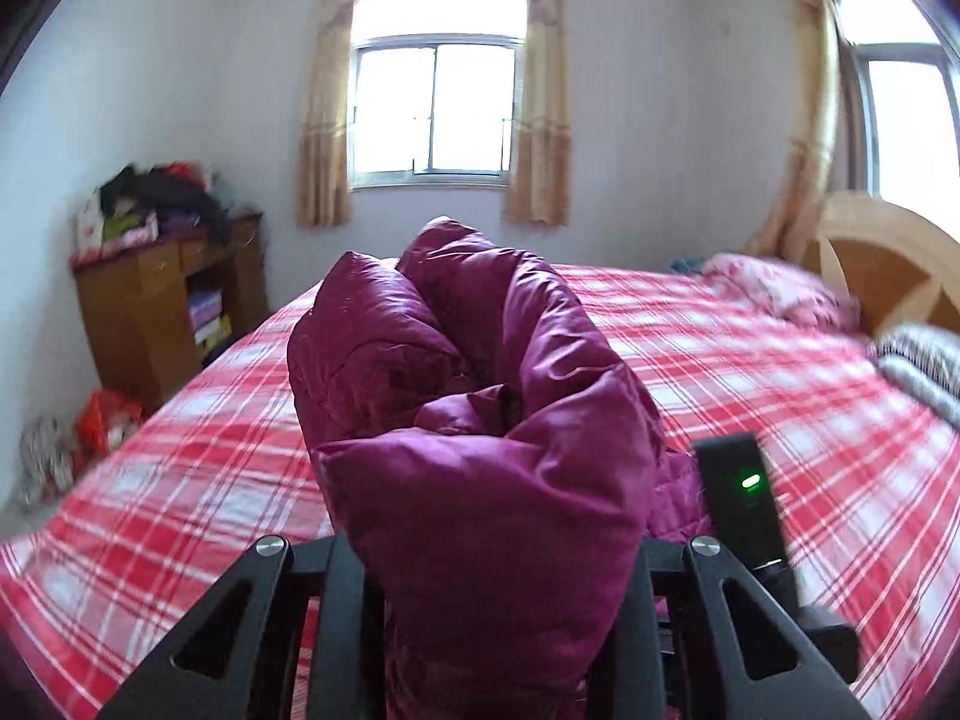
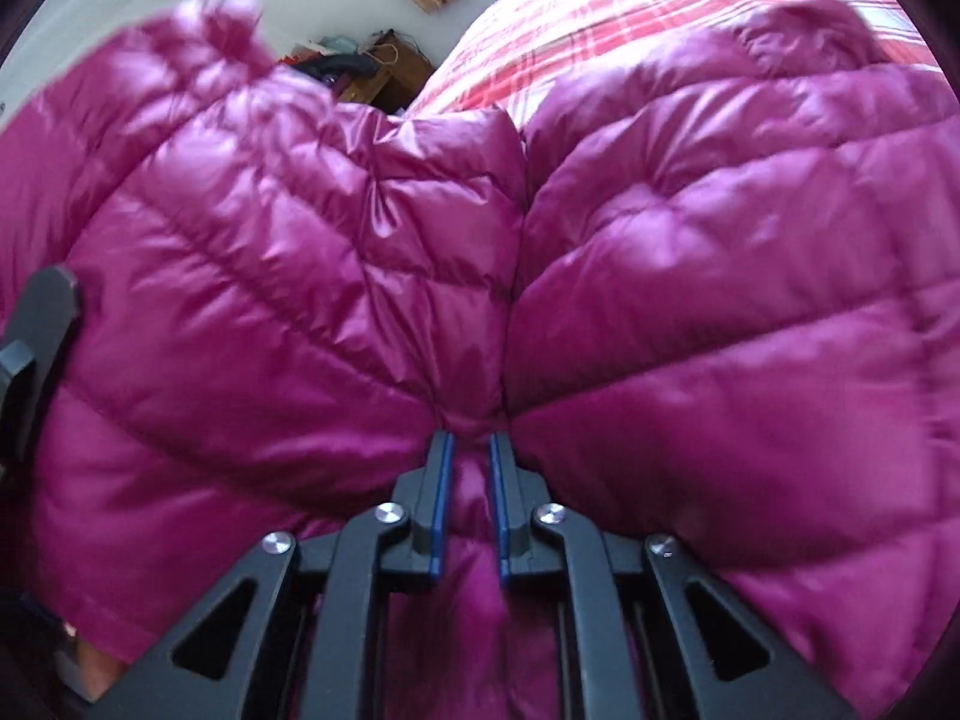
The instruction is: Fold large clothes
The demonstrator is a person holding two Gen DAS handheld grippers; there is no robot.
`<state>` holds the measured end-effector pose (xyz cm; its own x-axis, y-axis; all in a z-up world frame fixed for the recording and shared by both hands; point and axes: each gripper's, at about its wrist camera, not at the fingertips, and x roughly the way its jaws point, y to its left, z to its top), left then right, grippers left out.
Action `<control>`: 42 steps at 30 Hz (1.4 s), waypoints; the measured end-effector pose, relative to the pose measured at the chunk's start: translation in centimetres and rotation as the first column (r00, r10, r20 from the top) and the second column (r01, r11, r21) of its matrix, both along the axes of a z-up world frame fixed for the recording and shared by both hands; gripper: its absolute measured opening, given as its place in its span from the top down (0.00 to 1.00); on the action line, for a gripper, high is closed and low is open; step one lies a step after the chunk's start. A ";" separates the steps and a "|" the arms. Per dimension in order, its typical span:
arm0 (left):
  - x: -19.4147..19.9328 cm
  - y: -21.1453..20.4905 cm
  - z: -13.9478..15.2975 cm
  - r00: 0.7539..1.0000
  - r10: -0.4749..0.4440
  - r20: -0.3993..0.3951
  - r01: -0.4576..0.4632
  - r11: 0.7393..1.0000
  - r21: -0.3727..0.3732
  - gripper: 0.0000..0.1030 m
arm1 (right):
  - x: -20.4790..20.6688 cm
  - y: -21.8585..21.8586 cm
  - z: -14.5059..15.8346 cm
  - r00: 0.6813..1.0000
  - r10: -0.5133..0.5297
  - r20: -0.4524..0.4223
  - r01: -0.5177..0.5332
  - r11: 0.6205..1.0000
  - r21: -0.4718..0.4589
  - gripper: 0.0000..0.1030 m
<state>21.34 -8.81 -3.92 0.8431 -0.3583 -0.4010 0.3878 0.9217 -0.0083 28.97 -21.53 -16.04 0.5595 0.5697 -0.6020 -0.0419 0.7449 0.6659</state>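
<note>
A magenta quilted puffer jacket [image 1: 468, 420] is held above a bed with a red-and-white plaid sheet [image 1: 750, 372]. In the left wrist view the bunched jacket fills the space between my left gripper's arms and hides its fingertips; my left gripper [image 1: 498, 588] is shut on the fabric. In the right wrist view the jacket [image 2: 300, 276] bulges to both sides of my right gripper [image 2: 470, 450], whose blue-padded fingers [image 2: 441, 480] are shut on a pinched fold. The other gripper's black body [image 2: 36, 348] shows at the left edge.
The plaid sheet [image 2: 600, 18] shows beyond the jacket. A wooden headboard [image 1: 888, 264], pink pillows [image 1: 780, 288] and a striped cushion [image 1: 924, 360] lie at the bed's right end. A cluttered wooden cabinet [image 1: 162, 294] stands left by the wall, with bags [image 1: 108, 420] on the floor.
</note>
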 end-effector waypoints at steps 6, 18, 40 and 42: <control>-0.7 -4.9 -1.9 0.995 -0.102 0.015 0.098 0.982 0.163 0.75 | -6.0 -8.4 1.8 0.978 -0.192 0.085 0.198 0.979 -0.059 0.84; -3.7 -12.5 -9.7 0.969 -0.223 -0.101 0.245 0.910 0.334 0.75 | -9.5 -14.8 -1.1 0.937 -0.341 0.079 0.346 0.937 -0.052 0.81; -7.4 -3.6 -4.9 0.879 -0.439 -0.189 0.463 0.879 0.115 0.65 | -3.5 -15.0 -2.8 0.979 -0.203 0.033 0.206 0.972 -0.116 0.98; -8.0 -0.5 -3.5 0.862 -0.469 -0.191 0.487 0.872 0.057 0.64 | -3.8 -15.0 -2.8 0.980 -0.197 0.032 0.200 0.971 -0.130 0.98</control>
